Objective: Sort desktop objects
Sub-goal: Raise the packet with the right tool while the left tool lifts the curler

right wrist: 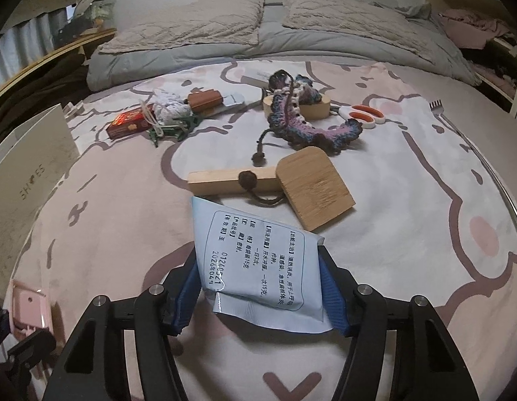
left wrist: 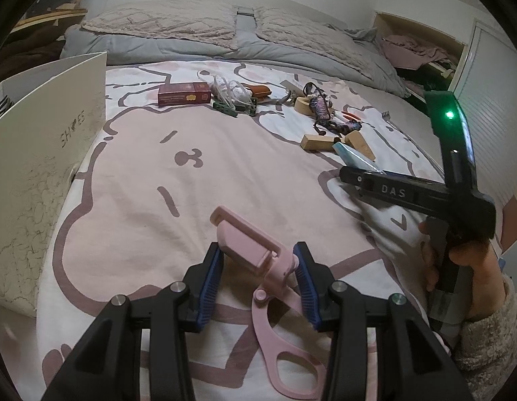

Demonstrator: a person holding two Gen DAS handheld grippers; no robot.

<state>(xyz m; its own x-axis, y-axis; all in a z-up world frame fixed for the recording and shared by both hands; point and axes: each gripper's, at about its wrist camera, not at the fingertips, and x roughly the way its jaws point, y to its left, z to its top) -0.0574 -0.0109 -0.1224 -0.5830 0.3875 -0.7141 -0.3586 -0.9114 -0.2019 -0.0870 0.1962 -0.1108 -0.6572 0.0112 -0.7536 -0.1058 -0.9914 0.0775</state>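
Observation:
My left gripper [left wrist: 258,260] is shut on a pink scissor-handled tool [left wrist: 258,250] and holds it over the pink blanket [left wrist: 141,200]. The tool also shows at the left edge of the right wrist view [right wrist: 27,307]. My right gripper [right wrist: 258,274] is shut on a light blue medicine sachet [right wrist: 255,260] with printed text. In the left wrist view the right gripper [left wrist: 348,173] is at the right, with the sachet [left wrist: 352,155] sticking out of it. Loose objects lie further back on the bed.
A white shoe box [left wrist: 47,153] stands at the left. On the bed lie a red box [right wrist: 128,123], a wood block [right wrist: 231,180], a bamboo scraper [right wrist: 312,187], a crocheted band [right wrist: 308,120], orange scissors [right wrist: 362,113], green clips [right wrist: 178,127] and a metal back scratcher [right wrist: 459,133].

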